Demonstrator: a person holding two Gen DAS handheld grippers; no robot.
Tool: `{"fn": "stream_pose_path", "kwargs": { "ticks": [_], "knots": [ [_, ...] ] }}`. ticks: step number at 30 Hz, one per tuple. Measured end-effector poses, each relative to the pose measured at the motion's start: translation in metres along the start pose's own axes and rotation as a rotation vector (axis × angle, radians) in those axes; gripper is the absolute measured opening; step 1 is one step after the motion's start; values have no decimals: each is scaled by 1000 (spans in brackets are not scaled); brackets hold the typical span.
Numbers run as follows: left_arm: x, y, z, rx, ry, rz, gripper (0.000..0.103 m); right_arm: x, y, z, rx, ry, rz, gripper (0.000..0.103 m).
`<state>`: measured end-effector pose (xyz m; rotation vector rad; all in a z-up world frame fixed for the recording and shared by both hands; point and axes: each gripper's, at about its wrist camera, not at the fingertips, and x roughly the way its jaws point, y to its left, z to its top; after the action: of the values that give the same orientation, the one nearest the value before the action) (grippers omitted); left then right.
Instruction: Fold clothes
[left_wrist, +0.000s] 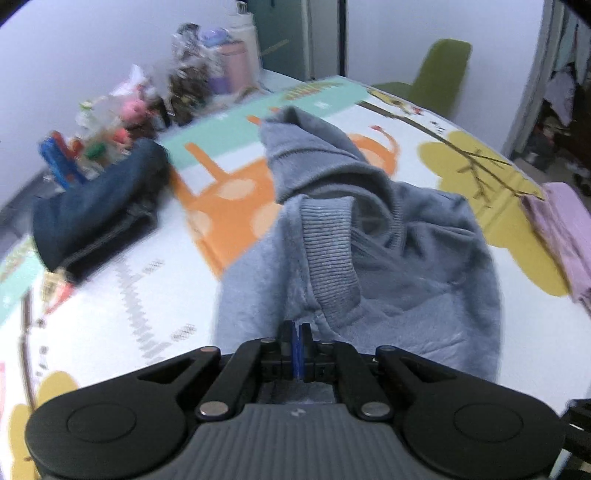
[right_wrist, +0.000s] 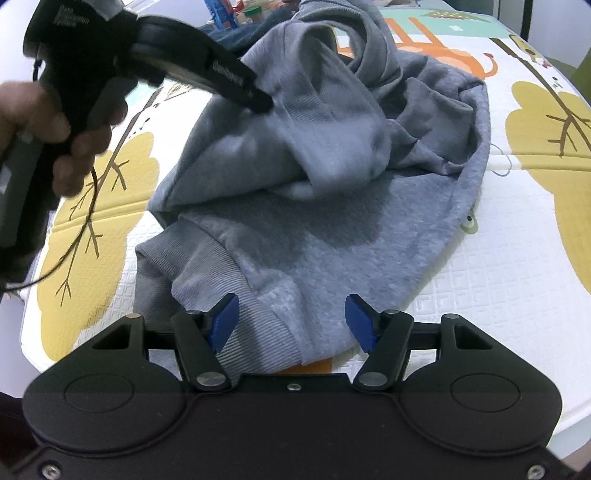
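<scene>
Grey sweatshirt (right_wrist: 325, 236) pinched in left hand-held gripper (right_wrist: 264, 105), hem btwn right's (right_wrist: 291, 319) spread pads.

**Pretty sure anyone can tell this is my place, not a lab**

I'm working at home, on a table covered with a kids' cartoon mat (left_wrist: 229, 206), orange animal and yellow trees printed on it. Laundry all over: a grey sweatshirt (left_wrist: 388, 251), folded dark jeans (left_wrist: 99, 214), something lilac (left_wrist: 565, 236) at the edge. The far side is crowded with household clutter, a pink bottle (left_wrist: 236, 66) and blurry snack bags (left_wrist: 184, 85). There's a green chair (left_wrist: 439, 74) pulled up, plain white walls, and clothes hanging (left_wrist: 561, 85) through the doorway on the right.
</scene>
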<state>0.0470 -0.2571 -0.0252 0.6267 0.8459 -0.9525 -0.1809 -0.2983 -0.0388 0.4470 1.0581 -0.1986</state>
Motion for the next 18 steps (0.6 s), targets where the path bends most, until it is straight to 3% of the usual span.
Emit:
{"fn": "stream_pose_path", "kwargs": {
  "ticks": [7,18],
  "knots": [
    [9,37,2,-70,17,102,1,4,13,-1,-67,24,2,70],
    [21,83,-1,-170,45,245,1,20,33,-6,-249,11,-126,86]
  ]
}}
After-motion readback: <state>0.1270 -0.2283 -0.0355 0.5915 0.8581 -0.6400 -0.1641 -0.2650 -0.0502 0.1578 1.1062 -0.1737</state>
